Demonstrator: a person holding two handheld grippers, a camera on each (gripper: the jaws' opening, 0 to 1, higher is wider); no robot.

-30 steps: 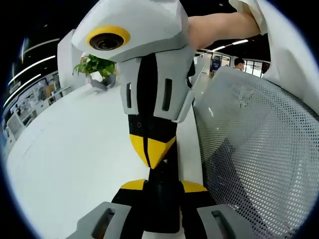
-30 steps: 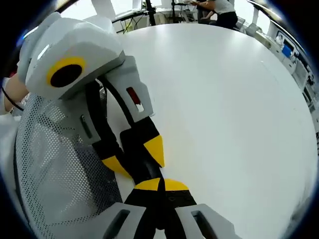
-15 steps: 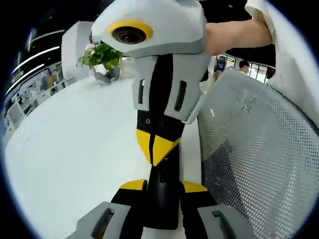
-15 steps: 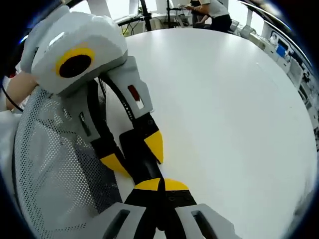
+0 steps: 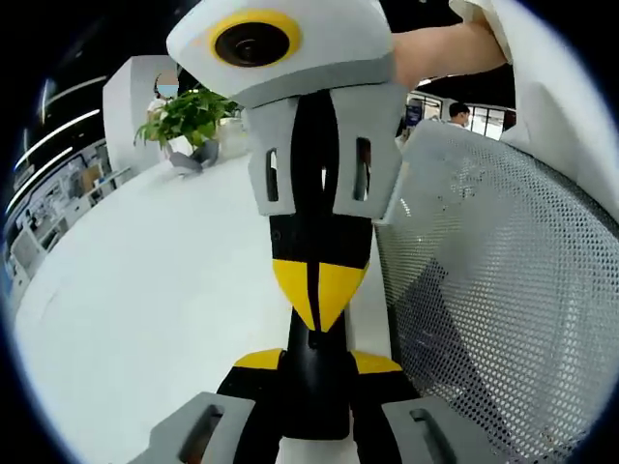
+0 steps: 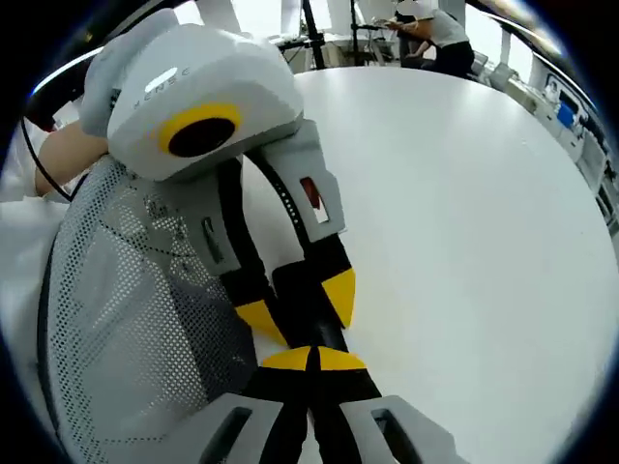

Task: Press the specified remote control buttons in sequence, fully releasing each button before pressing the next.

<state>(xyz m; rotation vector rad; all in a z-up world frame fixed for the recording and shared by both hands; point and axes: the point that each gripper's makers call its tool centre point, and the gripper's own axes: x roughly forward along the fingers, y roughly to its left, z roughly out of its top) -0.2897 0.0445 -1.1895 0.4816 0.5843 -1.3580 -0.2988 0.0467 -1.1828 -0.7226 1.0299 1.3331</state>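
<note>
Remote [image 5: 314, 396] is clamped in left gripper [image 5: 316, 362] at lower centre; right gripper [image 5: 318, 307], jaws together, has been squared onto it, press judged underway.

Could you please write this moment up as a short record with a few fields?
setting: round white table in an office
left claw: jaws clamped on a black remote
right claw: jaws together, yellow tips meeting on the remote from the far end
beside table: grey mesh chair back
background: potted plant on the table's far side
person: bare forearm above the chair
</note>
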